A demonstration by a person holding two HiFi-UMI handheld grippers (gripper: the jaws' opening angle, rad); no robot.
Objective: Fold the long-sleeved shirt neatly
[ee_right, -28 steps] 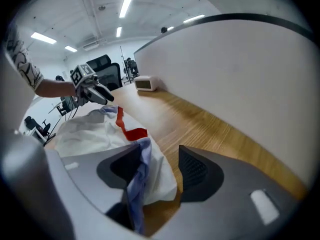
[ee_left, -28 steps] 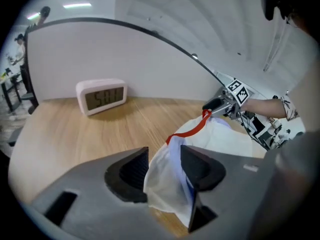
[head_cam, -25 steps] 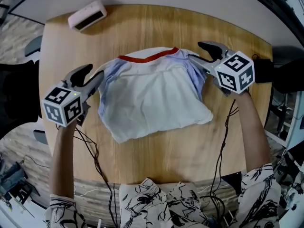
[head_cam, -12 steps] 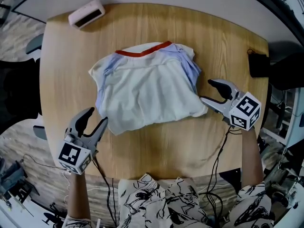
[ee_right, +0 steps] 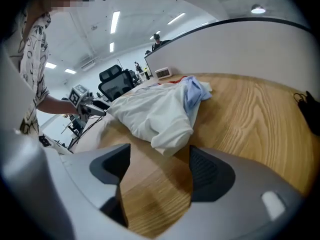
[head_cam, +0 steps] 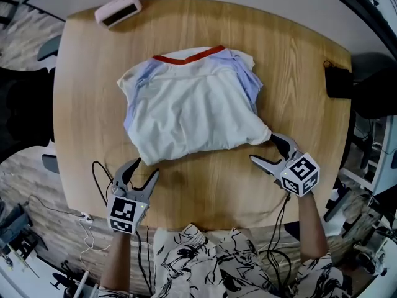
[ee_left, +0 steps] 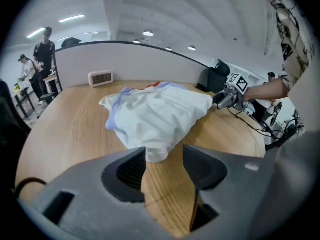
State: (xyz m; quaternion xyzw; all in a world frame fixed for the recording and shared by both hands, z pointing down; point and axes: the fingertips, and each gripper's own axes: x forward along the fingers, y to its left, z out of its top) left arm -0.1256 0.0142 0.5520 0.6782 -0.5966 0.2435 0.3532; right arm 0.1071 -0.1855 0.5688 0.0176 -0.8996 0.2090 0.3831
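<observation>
While the wooden table (head_cam: 298, 61) is seen from above, its middle is covered by the folded shirt (head_cam: 192, 110). The left gripper (head_cam: 144, 168) and right gripper (head_cam: 263, 148) are held just beside its near corners. Their jaws have just been opening, and nothing is held between them.

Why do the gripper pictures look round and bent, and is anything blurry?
Left gripper view, right gripper view: wide-angle lens, so black corners and a curved partition wall; near jaws slightly soft. Head view: sharp, shirt evenly lit.
</observation>
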